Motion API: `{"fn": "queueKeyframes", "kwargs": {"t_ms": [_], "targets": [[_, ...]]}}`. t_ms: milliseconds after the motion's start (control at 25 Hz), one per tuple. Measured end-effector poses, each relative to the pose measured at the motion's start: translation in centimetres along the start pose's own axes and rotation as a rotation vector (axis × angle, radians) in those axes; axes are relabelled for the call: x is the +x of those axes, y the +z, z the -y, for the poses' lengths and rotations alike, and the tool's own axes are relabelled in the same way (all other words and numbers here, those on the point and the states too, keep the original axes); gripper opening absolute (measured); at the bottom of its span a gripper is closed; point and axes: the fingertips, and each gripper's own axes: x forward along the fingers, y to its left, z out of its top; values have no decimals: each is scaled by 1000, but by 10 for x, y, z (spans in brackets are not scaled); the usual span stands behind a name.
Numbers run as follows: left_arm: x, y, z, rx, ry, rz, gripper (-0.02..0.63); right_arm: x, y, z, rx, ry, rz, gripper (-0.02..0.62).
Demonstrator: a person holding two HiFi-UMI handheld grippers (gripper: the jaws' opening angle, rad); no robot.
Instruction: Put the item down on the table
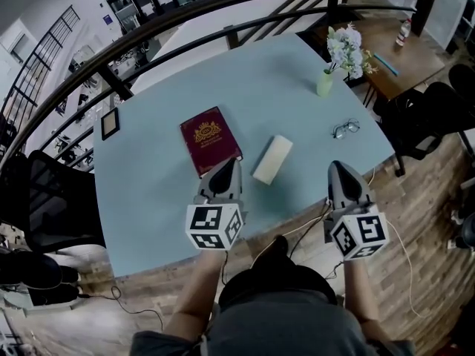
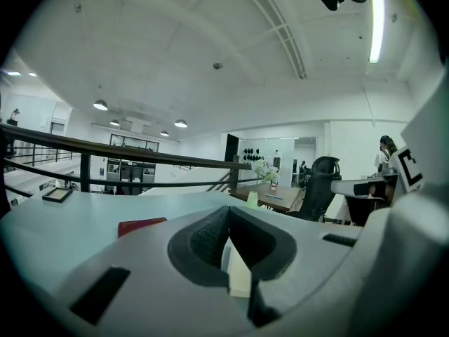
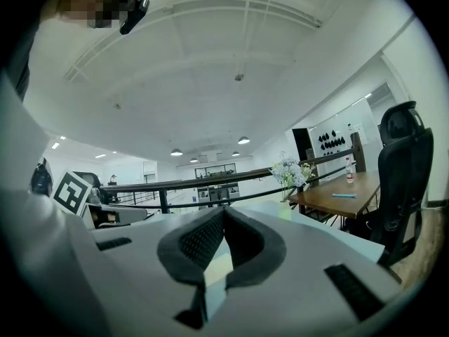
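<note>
A dark red book (image 1: 208, 138) with a gold crest lies flat on the pale blue table (image 1: 163, 199). Right of it a cream oblong block (image 1: 272, 159) also rests on the table. My left gripper (image 1: 231, 164) hovers at the book's near right corner, shut with nothing in it. In the left gripper view its jaws meet at the tip (image 2: 228, 210); the book (image 2: 141, 225) shows to the left and the block (image 2: 238, 270) shows through the gap below. My right gripper (image 1: 336, 167) is near the table's front right edge, shut and empty, its jaws closed (image 3: 223, 213).
A green vase of pale flowers (image 1: 326, 80) stands at the far right of the table, with glasses (image 1: 346, 129) nearer. A black-framed tablet (image 1: 110, 123) lies at the far left. A dark railing (image 1: 185, 13) runs behind. A wooden desk (image 1: 404, 50) and office chairs stand to the right.
</note>
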Motion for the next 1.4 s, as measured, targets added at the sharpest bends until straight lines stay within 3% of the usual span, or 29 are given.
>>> {"fn": "queueKeyframes", "kwargs": {"t_ms": [1400], "targets": [[-28, -2, -25, -31, 95, 19, 6, 16, 2, -24, -61, 94, -7, 2]]}}
